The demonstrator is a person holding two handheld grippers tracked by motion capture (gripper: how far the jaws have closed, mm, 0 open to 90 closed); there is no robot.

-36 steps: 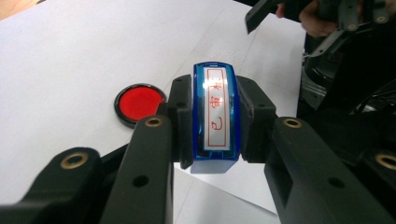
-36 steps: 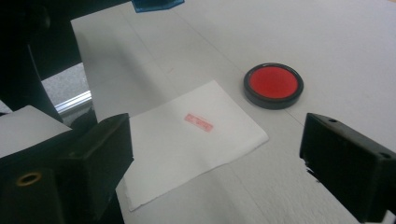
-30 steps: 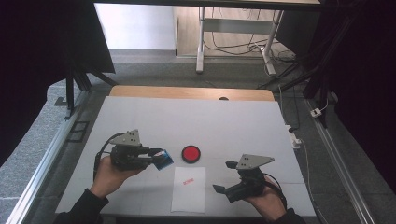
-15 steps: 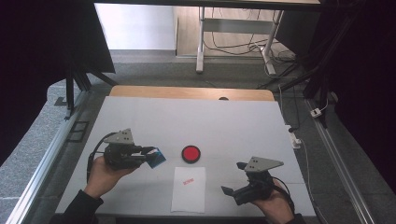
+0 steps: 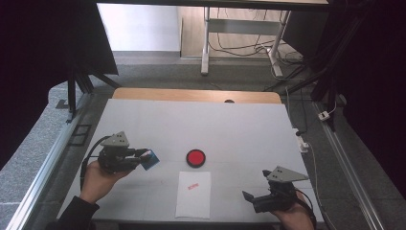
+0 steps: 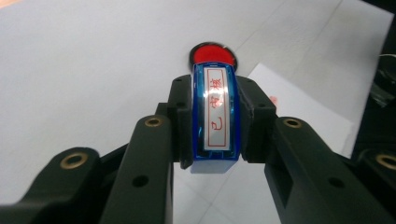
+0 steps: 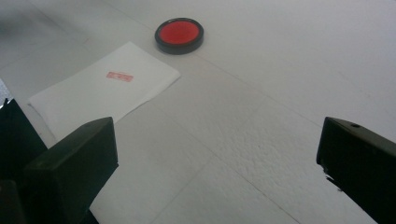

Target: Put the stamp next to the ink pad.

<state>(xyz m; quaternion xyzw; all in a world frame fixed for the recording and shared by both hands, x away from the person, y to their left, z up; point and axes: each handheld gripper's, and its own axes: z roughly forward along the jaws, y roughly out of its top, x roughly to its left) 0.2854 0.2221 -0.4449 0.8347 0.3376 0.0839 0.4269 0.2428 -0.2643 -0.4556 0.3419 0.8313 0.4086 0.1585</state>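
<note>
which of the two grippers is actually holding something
The left gripper: its jaws are clamped on a blue stamp with red characters. The right gripper has its jaws spread wide apart with bare table between them.

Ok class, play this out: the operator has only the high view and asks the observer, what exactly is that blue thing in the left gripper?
Observer: A blue stamp, clamped in the left gripper. Its white face carries red characters inside a red frame.
Operator: Is the right gripper holding anything?
Observer: No. The right gripper has its jaws wide apart, with bare table between them.
Operator: What is the red spot on the paper?
Observer: A small rectangular red print on the paper, near the end closest to the ink pad.
</note>
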